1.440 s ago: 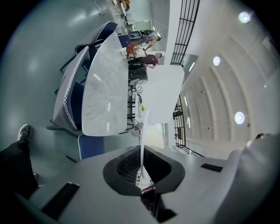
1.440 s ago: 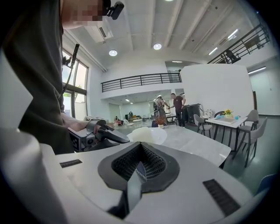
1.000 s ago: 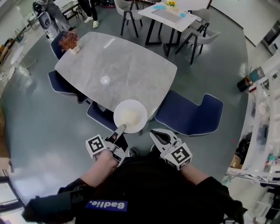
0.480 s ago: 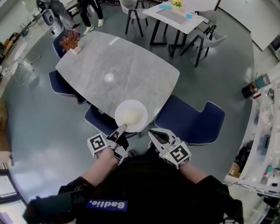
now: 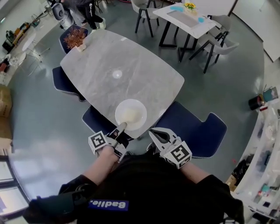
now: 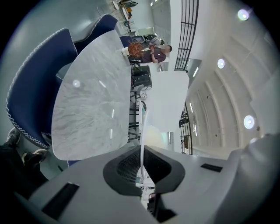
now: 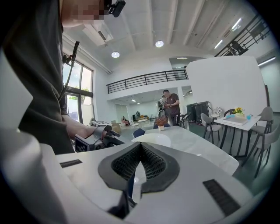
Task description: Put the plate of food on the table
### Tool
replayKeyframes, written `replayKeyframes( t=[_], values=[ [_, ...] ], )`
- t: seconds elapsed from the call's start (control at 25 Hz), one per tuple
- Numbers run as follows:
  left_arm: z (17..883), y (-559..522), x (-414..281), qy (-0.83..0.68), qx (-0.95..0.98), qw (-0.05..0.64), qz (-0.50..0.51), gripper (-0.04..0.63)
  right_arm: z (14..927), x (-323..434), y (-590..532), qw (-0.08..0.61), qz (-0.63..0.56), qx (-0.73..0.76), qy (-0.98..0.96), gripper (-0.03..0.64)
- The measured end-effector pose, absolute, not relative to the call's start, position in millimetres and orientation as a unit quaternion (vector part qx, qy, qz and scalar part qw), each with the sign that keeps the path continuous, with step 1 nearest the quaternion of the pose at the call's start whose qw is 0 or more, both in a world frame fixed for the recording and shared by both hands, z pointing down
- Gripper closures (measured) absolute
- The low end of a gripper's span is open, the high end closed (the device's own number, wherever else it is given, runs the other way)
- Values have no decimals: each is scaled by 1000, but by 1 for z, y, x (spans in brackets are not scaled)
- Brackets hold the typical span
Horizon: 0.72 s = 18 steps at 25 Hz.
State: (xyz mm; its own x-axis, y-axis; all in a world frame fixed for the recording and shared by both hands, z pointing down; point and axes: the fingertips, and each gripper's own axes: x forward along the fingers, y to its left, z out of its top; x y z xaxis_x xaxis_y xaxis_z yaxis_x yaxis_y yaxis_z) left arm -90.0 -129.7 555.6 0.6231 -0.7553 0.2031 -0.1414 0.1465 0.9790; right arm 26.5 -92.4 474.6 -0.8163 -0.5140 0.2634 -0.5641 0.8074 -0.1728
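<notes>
A white plate with a pale heap of food hangs over the near edge of the grey marble table. My left gripper is shut on the plate's near rim. In the left gripper view the plate's rim shows as a thin white line pinched between the jaws of that gripper. My right gripper is just right of the plate, off the table, its jaws shut with nothing between them. In the right gripper view the shut jaws of the right gripper point at the plate and the table.
Dark blue chairs stand at the table's near and left sides. A potted reddish plant is at the table's far end and a small round spot is mid-table. A white table with grey chairs and a person are beyond.
The plate, still in the left gripper, has come further over the table's near edge. The right gripper has kept its place beside it.
</notes>
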Motion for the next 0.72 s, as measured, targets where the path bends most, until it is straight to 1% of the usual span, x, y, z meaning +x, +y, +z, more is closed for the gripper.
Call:
replayKeyframes(
  t=[0.36,0.72],
  values=[
    [573,-171,-91,-389,594,656,-256,581,497,34,-106,114,133,258,-950,606],
    [622,-211,-120,-397,590,661,-240,581,500,37,-130,130,140,296,-936,606]
  ],
)
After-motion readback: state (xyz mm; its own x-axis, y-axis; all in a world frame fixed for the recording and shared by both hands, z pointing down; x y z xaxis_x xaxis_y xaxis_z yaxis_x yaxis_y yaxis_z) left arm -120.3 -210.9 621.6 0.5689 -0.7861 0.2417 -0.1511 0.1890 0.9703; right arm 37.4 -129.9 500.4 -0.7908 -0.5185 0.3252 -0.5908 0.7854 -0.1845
